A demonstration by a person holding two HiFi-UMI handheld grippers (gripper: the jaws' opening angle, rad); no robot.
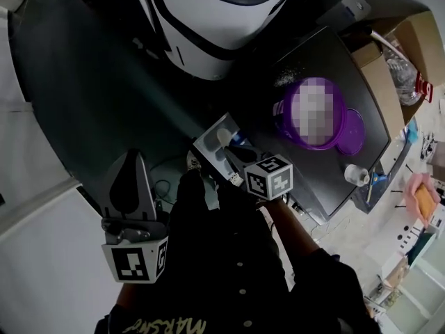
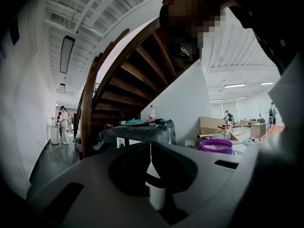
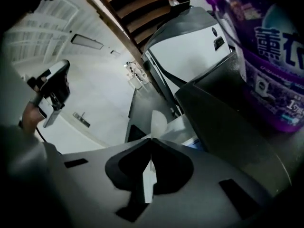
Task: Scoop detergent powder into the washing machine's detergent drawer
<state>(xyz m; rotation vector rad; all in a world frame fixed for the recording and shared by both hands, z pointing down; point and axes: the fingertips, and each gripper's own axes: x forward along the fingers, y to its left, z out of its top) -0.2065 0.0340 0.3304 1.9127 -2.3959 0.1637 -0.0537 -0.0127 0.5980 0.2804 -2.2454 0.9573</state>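
My right gripper (image 1: pixel 233 152) (image 3: pixel 151 139) is shut on the thin handle of a white scoop (image 1: pixel 224 138) (image 3: pixel 158 122). The scoop's bowl hangs over the white detergent drawer (image 1: pixel 211 148) (image 3: pixel 183 127), which sticks out from the washing machine (image 1: pixel 215 19) (image 3: pixel 190 56). The purple detergent tub (image 1: pixel 281 113) (image 3: pixel 270 70) (image 2: pixel 216 146) stands open on a dark table (image 1: pixel 327 54) just right of the drawer, its lid (image 1: pixel 356 127) beside it. Lower left, away from the drawer, my left gripper (image 1: pixel 133 155) (image 2: pixel 150 144) has its jaws together, and I see nothing held in them.
Cardboard boxes (image 1: pixel 410 40) and a plastic bottle (image 1: pixel 403 68) sit at the table's far right. A small white roll (image 1: pixel 356 175) lies near its front corner. A wooden staircase (image 2: pixel 133 75) rises behind, with people (image 2: pixel 61 125) far off at the left.
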